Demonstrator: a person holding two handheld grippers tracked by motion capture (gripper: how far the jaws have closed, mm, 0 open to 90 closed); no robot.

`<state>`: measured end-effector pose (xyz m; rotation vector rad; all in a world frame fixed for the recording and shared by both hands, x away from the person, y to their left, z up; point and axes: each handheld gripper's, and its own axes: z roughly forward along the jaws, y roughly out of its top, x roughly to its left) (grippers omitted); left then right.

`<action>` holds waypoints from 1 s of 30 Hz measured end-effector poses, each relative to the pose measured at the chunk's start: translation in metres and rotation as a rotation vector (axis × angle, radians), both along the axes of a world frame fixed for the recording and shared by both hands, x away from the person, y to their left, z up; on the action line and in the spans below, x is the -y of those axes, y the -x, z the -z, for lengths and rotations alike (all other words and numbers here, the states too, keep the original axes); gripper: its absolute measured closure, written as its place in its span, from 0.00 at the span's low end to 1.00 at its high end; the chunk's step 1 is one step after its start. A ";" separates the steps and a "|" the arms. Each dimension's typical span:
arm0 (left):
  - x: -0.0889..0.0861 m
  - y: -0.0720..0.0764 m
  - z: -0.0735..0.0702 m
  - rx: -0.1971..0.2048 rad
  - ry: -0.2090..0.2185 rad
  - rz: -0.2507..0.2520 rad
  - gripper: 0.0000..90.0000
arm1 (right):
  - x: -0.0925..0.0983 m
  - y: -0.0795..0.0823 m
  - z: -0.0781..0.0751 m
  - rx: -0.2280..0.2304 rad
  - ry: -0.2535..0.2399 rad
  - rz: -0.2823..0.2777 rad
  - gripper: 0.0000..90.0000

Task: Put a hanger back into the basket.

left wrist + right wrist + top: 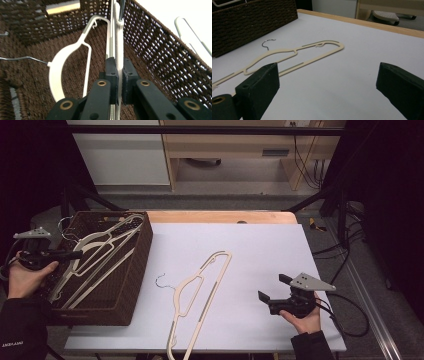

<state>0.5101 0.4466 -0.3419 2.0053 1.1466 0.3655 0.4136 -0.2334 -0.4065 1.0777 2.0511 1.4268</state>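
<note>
Light: your high view is dim, black at both side edges, with the white table (260, 250) brightest at centre | Glare: upper right of your left gripper view blows out white | Shadows: soft and faint | Focus: jaws at the bottom of your right gripper view blur; all views look soft and grainy.

The left hand (22, 277), in a dark sleeve, sits at nine o'clock in the high view, holding the black two-jaw left gripper (75, 254) level, pointing toward three o'clock — its jaws pressed together on a thin cream plastic hanger bar (119, 53). At four o'clock, the right hand (303, 319) cradles the black two-jaw right gripper (274, 288), aimed toward nine o'clock — jaws spread wide, nothing between them.
</note>
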 end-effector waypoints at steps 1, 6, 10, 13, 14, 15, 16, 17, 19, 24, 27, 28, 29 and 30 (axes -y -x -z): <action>0.003 -0.001 0.003 -0.010 -0.006 0.003 0.95 | 0.000 0.000 0.000 -0.001 -0.001 0.000 0.06; 0.010 -0.007 0.023 -0.075 -0.002 0.000 0.94 | 0.001 0.000 -0.001 0.002 -0.004 0.000 0.06; 0.012 -0.011 0.032 -0.105 0.031 -0.064 0.92 | 0.001 0.000 -0.001 0.001 -0.008 -0.001 0.06; 0.010 -0.011 0.029 -0.103 -0.025 -0.137 0.91 | 0.000 -0.001 -0.003 0.007 -0.006 -0.006 0.06; 0.009 -0.010 0.028 -0.092 -0.031 -0.165 0.88 | -0.001 -0.001 -0.003 0.007 -0.009 -0.006 0.06; 0.007 -0.008 0.026 -0.077 -0.029 -0.189 0.82 | -0.001 -0.001 -0.004 0.009 -0.008 -0.010 0.06; 0.006 -0.007 0.024 -0.063 -0.026 -0.216 0.77 | -0.002 -0.002 -0.004 0.009 -0.013 -0.006 0.06; 0.004 -0.005 0.022 -0.052 -0.022 -0.244 0.75 | -0.003 -0.002 -0.005 0.008 -0.012 -0.006 0.06; 0.000 -0.001 0.018 -0.023 -0.011 -0.270 0.71 | -0.004 -0.004 -0.006 0.008 -0.014 -0.008 0.06; 0.000 0.011 0.007 0.037 0.031 -0.266 0.68 | -0.008 -0.007 -0.010 0.015 -0.017 -0.015 0.06; 0.008 0.021 0.000 0.100 0.065 -0.234 0.60 | -0.010 -0.009 -0.013 0.022 -0.022 -0.018 0.06; 0.014 0.025 -0.003 0.120 0.069 -0.216 0.58 | -0.011 -0.009 -0.013 0.021 -0.024 -0.018 0.06; 0.018 0.028 -0.004 0.133 0.069 -0.207 0.55 | -0.012 -0.009 -0.014 0.017 -0.030 -0.015 0.06; 0.026 0.031 -0.007 0.156 0.079 -0.186 0.52 | -0.012 -0.010 -0.014 0.020 -0.031 -0.015 0.06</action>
